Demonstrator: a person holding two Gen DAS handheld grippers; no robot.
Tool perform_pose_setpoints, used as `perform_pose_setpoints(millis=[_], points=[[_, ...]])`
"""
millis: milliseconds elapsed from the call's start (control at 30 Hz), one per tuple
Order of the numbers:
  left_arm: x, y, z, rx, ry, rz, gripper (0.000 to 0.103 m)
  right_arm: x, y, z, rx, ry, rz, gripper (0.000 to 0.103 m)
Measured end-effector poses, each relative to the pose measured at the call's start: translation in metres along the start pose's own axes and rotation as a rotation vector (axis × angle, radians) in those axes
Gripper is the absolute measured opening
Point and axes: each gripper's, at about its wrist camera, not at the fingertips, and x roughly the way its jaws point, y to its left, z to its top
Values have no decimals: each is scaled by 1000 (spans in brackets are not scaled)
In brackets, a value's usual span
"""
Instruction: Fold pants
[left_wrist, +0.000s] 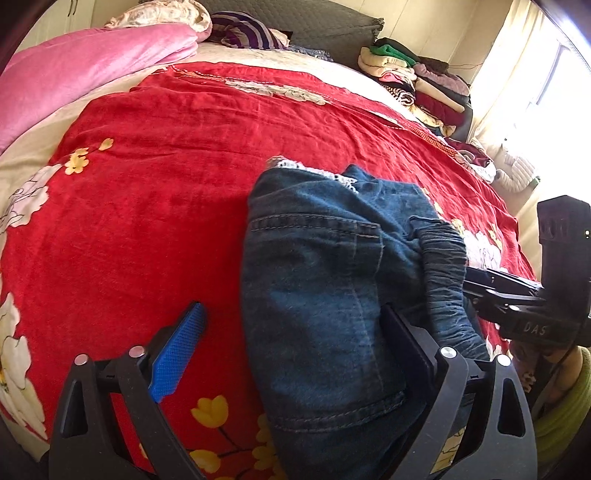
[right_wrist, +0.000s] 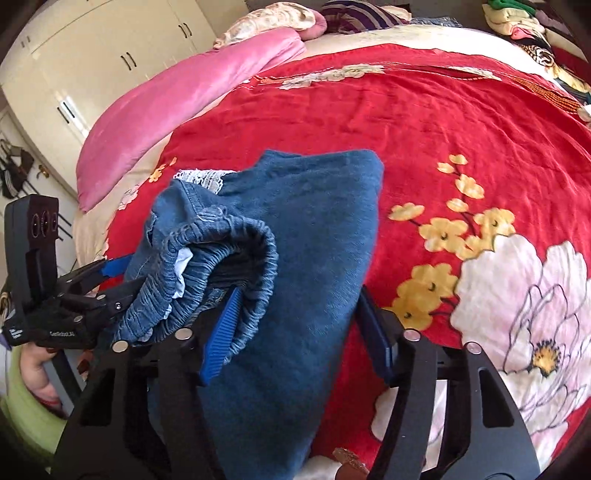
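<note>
Left tongs (left_wrist: 291, 350) are open wide. One blue pad (left_wrist: 177, 350) sits over the red cover (left_wrist: 147, 184), with a gap to the cloth. The other finger rests on the pants (left_wrist: 314, 277). So the near edge of the pants lies between the two fingers, but nothing pinches it.

Right tongs (right_wrist: 297, 332) have a thick fold of the pants between the fingers. One blue pad (right_wrist: 221, 332) touches the stretchy waistband (right_wrist: 229, 236). The other finger sits at the far edge of the cloth. Whether they squeeze it cannot be told.

The pants are blue jeans. They lie in a bunched, folded heap on the red cover with flowers, at the near side of the bed, right in front of both tongs. A bit of white lace (right_wrist: 201, 179) peeks out at the far end.

A pink blanket (left_wrist: 74, 74) lies along the far left side. A pile of clothes (left_wrist: 413, 81) sits at the far right corner. A hand (right_wrist: 35, 363) in a green sleeve (right_wrist: 22, 406) holds the left tongs.
</note>
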Motion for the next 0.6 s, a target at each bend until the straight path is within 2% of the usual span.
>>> perform_pose_setpoints(millis=[33,100,233,400,533,600], points=[[1,-2,0,1,-2,-11,79,1,1,0,-6,-2,4,49],[1,-6,1,7,-1,-35,62,1,4,-1,-25,-5,10,41],[-1,-19,0,68,-10,-8,51,-1,14,-3,-66,-17,39,16],[-10,-27,3,97,-31,1,41,-12,34,-2,-140,-66,15,11],[-19,-24,9,60,-45,-48,40,-21,48,5,-198,-101,15,11],[-22,-25,13,59,-53,-49,40,-22,51,10,-207,-110,17,11]])
